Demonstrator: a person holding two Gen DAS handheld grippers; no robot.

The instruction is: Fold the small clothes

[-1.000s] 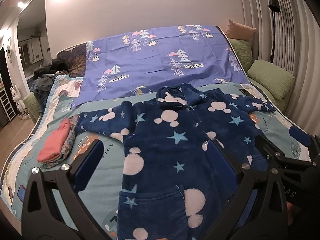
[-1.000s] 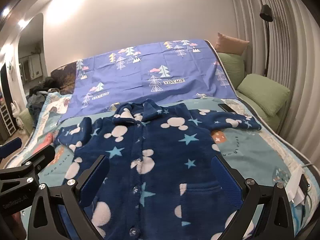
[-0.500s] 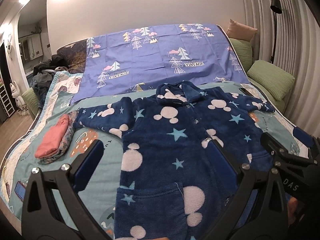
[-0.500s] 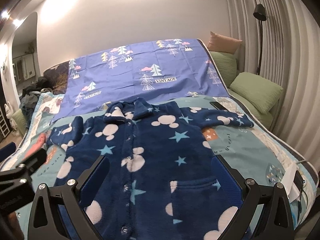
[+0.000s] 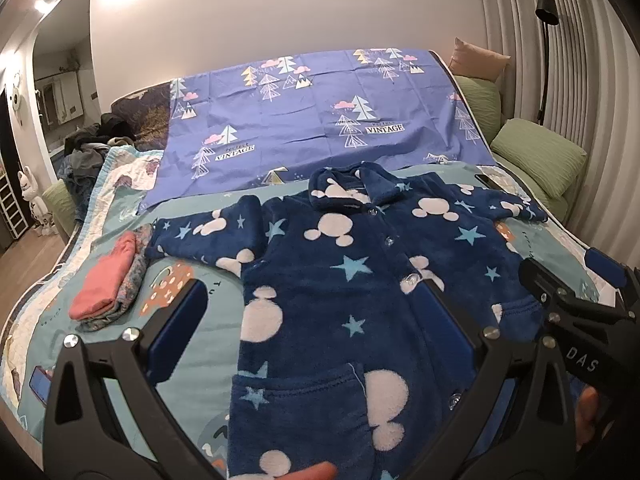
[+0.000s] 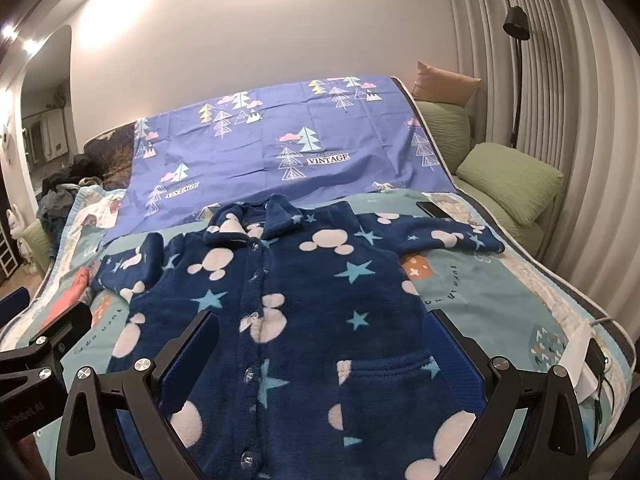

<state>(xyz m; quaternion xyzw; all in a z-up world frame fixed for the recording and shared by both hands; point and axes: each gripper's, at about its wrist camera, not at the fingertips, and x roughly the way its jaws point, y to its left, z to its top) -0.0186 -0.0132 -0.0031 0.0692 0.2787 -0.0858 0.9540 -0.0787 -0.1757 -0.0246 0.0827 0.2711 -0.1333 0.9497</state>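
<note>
While it lies spread flat and front side up on the bed (image 5: 208, 364), the navy fleece jacket (image 5: 360, 280) with white mouse heads and pale blue stars has its buttons closed down the middle, its collar toward the far wall and both sleeves stretched out sideways. Its hem comes to the near edge of the bed, under both cameras. Two patch pockets sit low on its front, one on each side of the button row; both lie flat and nothing shows in them.

Neither tool touches the cloth. The left gripper (image 5: 316, 308) hovers above the lower half of the jacket with its jaws wide apart and nothing between them. The right gripper (image 6: 320, 340) hangs beside it over the same garment, jaws equally wide and empty.

Under the jacket is a teal printed quilt (image 6: 480, 300). Beyond the collar a purple sheet (image 5: 320, 120) with tree prints covers the far half of the bed. Left of the jacket's sleeve a small stack of folded clothes (image 5: 108, 280), pink on top, rests on the quilt, near the sleeve cuff but apart from it. A dark phone (image 6: 430, 209) lies just past the right sleeve. Open quilt shows on both sides of the jacket, broader on the right. Green pillows (image 6: 512, 180) line the bed's right edge, and a heap of dark clothing (image 5: 92, 148) sits at the far left corner.
</note>
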